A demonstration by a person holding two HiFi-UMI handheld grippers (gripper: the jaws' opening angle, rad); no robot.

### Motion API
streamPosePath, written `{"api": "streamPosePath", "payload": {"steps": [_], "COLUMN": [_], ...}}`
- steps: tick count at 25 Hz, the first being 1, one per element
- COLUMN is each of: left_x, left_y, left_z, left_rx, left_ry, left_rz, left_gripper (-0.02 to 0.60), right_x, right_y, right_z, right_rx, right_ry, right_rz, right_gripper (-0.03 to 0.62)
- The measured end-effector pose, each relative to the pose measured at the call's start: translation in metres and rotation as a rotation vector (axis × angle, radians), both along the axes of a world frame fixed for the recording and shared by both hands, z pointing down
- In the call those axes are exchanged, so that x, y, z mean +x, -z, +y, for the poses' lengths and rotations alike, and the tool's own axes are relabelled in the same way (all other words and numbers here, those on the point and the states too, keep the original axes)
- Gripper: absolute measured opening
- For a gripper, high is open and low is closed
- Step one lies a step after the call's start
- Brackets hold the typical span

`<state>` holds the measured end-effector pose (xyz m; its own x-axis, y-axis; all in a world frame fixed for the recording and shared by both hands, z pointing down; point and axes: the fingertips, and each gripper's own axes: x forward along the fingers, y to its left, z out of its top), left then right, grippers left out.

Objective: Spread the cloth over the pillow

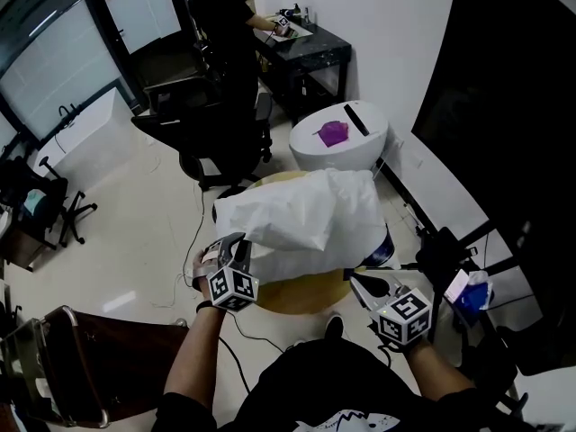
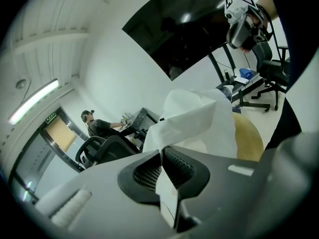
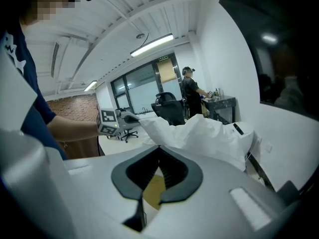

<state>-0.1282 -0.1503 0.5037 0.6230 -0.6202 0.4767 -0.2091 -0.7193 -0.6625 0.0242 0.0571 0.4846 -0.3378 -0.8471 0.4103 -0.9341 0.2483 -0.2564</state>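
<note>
Glossy pale floor (image 1: pixel 135 232) and white walls, with a broad black panel (image 1: pixel 504 79) on the right. From the head view only: a white drum-shaped unit (image 1: pixel 306 151) behind the work, topped with a crumpled purple scrap (image 1: pixel 333 133) and a black strip; a second person (image 1: pixel 220 16) in black at a dark desk (image 1: pixel 310 52); a black office chair (image 1: pixel 202 142) in between. From the gripper views only: ribbed ceiling, strip lights, glazed doors, and the pads up close.

Held up between both hands, just above a round tan cushion (image 1: pixel 297 295): the cloth (image 1: pixel 306 214). White, thin and papery-looking, creased and puffed into soft folds, hiding most of the cushion. Smooth matte tan rim showing below its near edge.

Left gripper (image 1: pixel 238 241) closed tight on the cloth's left edge; in its own view, a white fold squeezed between the black ribbed pads and running down through them. Right gripper (image 1: pixel 355 282) closed too, jaw tips together right at the cloth's near right edge, seemingly pinching it at the very tip; tan visible through the hollow behind the pads. Smooth grey plastic gripper bodies, each with a white cube of black square markers.
</note>
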Motion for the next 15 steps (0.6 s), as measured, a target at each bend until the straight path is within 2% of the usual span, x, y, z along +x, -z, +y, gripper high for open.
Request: {"api": "streamPosePath", "payload": {"steps": [6, 11, 15], "left_x": [0.0, -0.02, -0.043], "left_y": [0.053, 0.078, 0.092], "left_z": [-0.012, -0.04, -0.062], "left_rx": [0.069, 0.106, 0.116], "left_ry": [0.014, 0.09, 0.16], "left_rz": [0.034, 0.046, 0.047], "left_gripper": [0.0, 0.0, 0.0], "right_x": [0.004, 0.005, 0.008], "right_y": [-0.007, -0.006, -0.007], "right_z": [-0.014, -0.034, -0.053], "right_rx": [-0.01, 0.006, 0.01], "right_ry": [0.007, 0.042, 0.066], "right_rz": [0.031, 0.073, 0.136], "right_gripper": [0.008, 0.02, 0.065]}}
